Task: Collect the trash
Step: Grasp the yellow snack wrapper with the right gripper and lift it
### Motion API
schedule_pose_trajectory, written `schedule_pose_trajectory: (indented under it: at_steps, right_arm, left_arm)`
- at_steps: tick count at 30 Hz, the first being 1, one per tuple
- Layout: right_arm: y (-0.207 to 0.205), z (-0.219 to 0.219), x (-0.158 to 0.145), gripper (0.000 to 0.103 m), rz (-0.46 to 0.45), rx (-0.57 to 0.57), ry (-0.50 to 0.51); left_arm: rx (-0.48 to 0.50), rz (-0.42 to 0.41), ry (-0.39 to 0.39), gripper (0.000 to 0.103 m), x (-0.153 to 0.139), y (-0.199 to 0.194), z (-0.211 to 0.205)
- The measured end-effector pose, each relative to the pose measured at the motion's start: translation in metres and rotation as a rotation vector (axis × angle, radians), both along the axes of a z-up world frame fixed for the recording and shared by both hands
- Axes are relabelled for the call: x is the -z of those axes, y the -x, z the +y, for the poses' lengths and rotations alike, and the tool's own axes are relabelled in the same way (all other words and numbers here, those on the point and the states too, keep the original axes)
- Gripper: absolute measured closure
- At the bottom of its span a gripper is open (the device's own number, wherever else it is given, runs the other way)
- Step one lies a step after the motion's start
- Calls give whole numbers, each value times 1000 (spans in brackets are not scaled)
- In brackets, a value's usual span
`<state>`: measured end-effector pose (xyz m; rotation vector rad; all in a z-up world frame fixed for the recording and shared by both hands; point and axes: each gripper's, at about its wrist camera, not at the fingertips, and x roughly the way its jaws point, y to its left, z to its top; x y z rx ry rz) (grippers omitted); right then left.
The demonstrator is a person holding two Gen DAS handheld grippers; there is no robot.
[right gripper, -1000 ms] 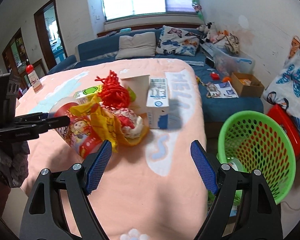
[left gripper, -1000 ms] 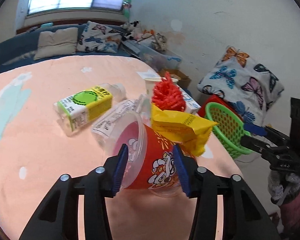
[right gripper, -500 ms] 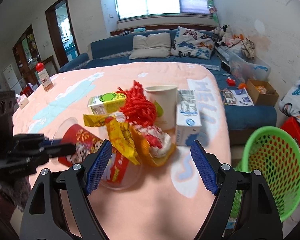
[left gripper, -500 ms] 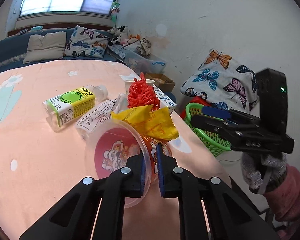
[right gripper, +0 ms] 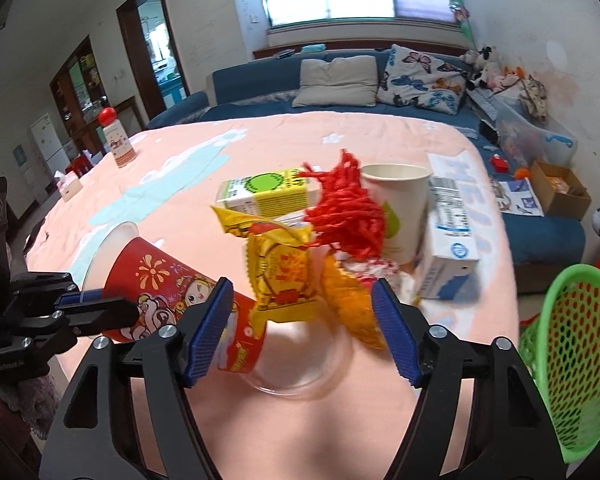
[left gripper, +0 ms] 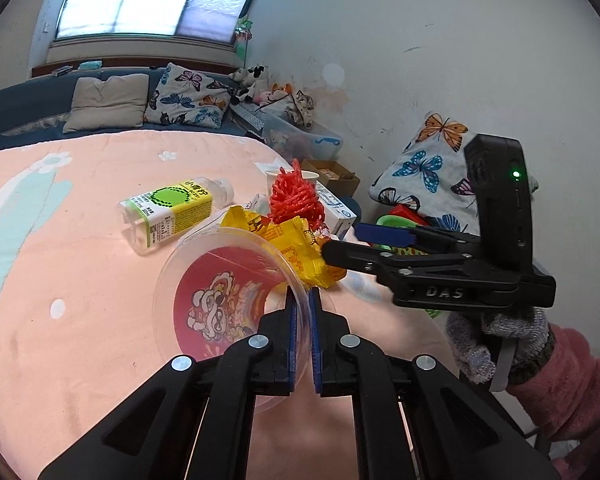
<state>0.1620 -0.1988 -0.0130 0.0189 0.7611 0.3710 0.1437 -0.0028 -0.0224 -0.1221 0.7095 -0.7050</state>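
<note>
The left gripper [left gripper: 302, 312] is clamped on the rim of a clear plastic cup [left gripper: 224, 300] with a red cartoon sleeve, lying on its side on the peach tablecloth [left gripper: 80, 280]. The right gripper [right gripper: 302, 320] is closing, its blue pads either side of a yellow snack wrapper [right gripper: 280, 272] but apparently not pressing it. Beyond lie red mesh netting [right gripper: 348, 216], a paper cup [right gripper: 400, 200], a milk carton [right gripper: 450, 236] and a yellow-labelled bottle [left gripper: 172, 208]. A green basket [right gripper: 572, 360] stands at the near right.
</note>
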Motion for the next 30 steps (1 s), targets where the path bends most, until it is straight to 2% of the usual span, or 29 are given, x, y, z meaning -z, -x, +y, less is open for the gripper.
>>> schedule_pose_trajectory:
  at_steps: [7,12,19,25,30]
  right_arm:
    - [-7,24,5,50,20,-44,-12]
    - [-18,27,13,61,59,-35,-41]
    - [-19,19,18,84,85,-21,-81]
    - [-7,11,7,87,56,-21,-113]
    - [12,-4,-10,88,14,-19,-147]
  left_arm:
    - [-4,2,10,97,1,2,3]
    - [-6,4,18,97,2,4,5]
    - [-13,1,19,97,1,9,7]
    - [-25,-2,25,97,-2,16,9]
    - [-28,-39,29,97,-15,27,10]
